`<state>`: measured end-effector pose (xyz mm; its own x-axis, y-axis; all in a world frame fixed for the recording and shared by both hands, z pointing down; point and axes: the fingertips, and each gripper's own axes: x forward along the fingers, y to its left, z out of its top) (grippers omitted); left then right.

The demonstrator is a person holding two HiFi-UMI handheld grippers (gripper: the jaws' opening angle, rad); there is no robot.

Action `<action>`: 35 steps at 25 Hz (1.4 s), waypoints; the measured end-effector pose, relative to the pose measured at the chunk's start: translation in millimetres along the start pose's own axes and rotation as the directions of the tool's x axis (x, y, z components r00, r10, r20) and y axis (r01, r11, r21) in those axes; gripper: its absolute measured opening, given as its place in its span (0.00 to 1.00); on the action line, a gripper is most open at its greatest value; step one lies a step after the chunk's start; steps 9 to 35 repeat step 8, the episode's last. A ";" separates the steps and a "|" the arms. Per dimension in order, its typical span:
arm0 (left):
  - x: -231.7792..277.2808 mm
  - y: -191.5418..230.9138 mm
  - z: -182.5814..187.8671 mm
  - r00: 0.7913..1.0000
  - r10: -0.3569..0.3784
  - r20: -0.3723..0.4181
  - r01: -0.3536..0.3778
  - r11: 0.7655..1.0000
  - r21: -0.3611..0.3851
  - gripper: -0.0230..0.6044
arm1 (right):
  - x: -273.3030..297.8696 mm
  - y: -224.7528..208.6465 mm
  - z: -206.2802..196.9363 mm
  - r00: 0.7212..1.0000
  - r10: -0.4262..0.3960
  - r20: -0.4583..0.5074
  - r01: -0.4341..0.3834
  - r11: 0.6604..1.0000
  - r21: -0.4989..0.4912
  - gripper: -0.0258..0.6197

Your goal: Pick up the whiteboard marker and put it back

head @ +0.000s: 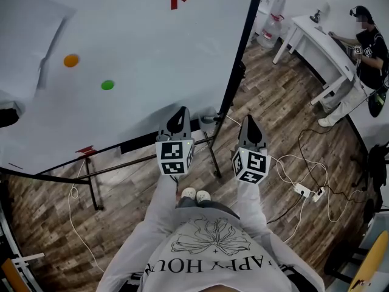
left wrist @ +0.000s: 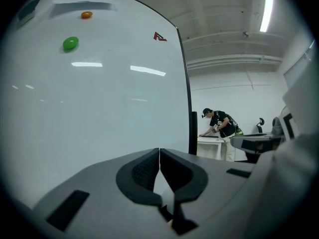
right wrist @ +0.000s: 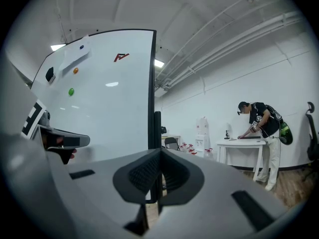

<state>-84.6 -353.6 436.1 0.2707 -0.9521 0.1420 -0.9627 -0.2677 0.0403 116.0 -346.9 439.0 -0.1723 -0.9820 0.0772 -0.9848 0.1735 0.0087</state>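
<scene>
Before the whiteboard (head: 134, 41), the left gripper (head: 180, 111) and right gripper (head: 248, 120) hover, jaws closed on nothing.

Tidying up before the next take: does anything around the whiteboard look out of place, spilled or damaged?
Nothing looks spilled or damaged. The one untidy thing is a white cable looping loosely over the wooden floor to a power strip, right of the whiteboard stand. I cannot pick out a marker in any view.

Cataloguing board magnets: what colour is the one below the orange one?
Green magnet; clearest in the left gripper view.
</scene>
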 end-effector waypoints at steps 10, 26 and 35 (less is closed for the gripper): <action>-2.2 1.9 -1.4 1.000 0.000 -0.002 0.000 1.000 0.002 0.05 | -0.1 -0.6 1.6 1.000 0.000 0.005 0.000 1.000 -0.010 0.04; -2.2 1.9 -1.4 1.000 0.000 -0.002 0.000 1.000 0.002 0.05 | -0.1 -0.6 1.6 1.000 0.000 0.005 0.000 1.000 -0.010 0.04; -2.2 1.9 -1.4 1.000 0.000 -0.002 0.000 1.000 0.002 0.05 | -0.1 -0.6 1.6 1.000 0.000 0.005 0.000 1.000 -0.010 0.04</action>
